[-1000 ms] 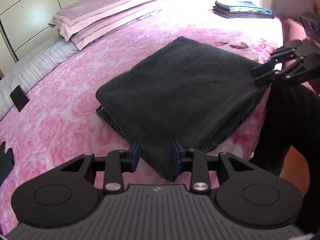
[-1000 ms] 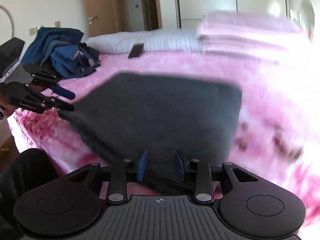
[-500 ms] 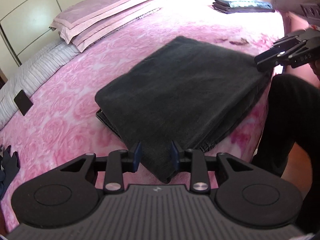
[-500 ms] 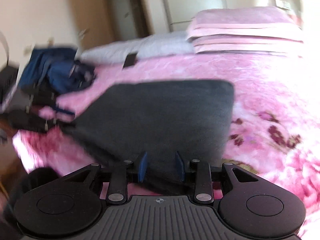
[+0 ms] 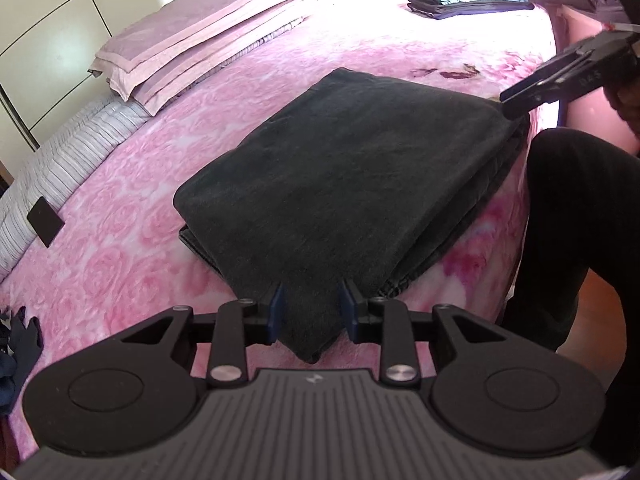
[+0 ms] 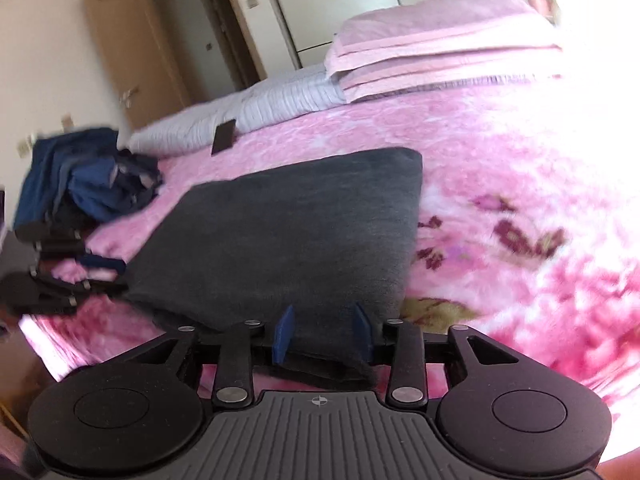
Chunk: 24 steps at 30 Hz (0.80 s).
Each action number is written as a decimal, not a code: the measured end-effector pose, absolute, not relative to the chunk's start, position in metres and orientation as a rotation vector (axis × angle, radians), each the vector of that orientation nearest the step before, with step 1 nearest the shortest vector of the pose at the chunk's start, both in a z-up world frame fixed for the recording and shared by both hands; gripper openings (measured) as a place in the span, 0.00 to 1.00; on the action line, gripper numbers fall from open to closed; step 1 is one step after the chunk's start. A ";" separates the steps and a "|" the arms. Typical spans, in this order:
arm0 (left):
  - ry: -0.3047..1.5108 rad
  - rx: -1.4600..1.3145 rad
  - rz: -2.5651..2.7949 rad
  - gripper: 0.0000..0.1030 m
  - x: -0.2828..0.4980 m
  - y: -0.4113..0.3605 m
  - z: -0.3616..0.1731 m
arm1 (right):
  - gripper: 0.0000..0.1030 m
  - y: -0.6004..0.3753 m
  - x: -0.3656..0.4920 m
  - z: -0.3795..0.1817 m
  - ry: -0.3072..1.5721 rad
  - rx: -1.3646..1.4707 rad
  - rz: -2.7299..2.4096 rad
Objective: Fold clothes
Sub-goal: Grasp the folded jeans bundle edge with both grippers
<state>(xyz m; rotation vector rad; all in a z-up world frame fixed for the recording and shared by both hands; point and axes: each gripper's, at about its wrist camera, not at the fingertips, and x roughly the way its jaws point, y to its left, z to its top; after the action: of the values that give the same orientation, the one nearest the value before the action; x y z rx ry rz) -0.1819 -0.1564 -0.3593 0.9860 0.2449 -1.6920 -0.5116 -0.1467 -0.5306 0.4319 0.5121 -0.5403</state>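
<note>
Folded dark garment (image 5: 352,184) on bed (image 5: 120,248), left claw (image 5: 311,312) and right claw (image 6: 322,334) each gripping a corner

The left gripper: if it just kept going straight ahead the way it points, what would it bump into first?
The left gripper already has a corner of the folded dark grey cloth between its blue-padded fingers. Going straight on, it would probably push into that cloth lying on the pink rose-patterned bedspread.
</note>
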 end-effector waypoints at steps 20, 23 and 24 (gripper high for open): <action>-0.310 1.169 -1.658 0.86 -0.232 -0.123 -0.371 | 0.68 -0.077 -0.424 -0.571 0.895 -0.640 -0.250; -0.430 1.281 -1.638 0.86 -0.249 -0.122 -0.394 | 0.67 -0.080 -0.423 -0.569 0.900 -0.622 -0.248; -0.461 1.308 -1.629 0.86 -0.253 -0.122 -0.401 | 0.67 -0.081 -0.422 -0.568 0.901 -0.616 -0.248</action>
<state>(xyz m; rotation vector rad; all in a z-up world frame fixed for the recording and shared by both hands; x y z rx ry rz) -0.2535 -0.1217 -0.4006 1.3082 -0.4610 -1.6290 -0.4222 -0.0811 -0.5680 -0.6160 0.9014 -0.2476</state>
